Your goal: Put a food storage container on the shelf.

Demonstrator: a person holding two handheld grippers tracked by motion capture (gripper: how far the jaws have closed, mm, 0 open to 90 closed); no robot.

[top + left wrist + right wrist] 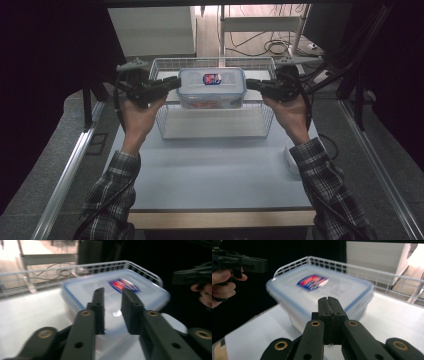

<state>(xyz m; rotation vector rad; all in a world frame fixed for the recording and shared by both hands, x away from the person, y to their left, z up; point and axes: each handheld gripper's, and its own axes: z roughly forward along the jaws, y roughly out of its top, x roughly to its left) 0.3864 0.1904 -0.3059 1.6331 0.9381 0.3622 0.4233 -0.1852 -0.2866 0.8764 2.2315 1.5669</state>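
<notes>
With the left gripper (172, 83) and right gripper (252, 84) pinching opposite ends, the lidded food container (212, 87) hangs between their fingers above the wire basket (165, 127); next, probably a level carry.

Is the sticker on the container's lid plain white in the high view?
No. The sticker on the lid of the plastic container is red and blue, standing out against the pale translucent lid.

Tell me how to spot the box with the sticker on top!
Look at the pale table, then the white wire basket at its far side. Above the basket, between the left gripper and the right gripper, is a see-through plastic box with a blue-edged lid and a red-and-blue sticker on top.
</notes>
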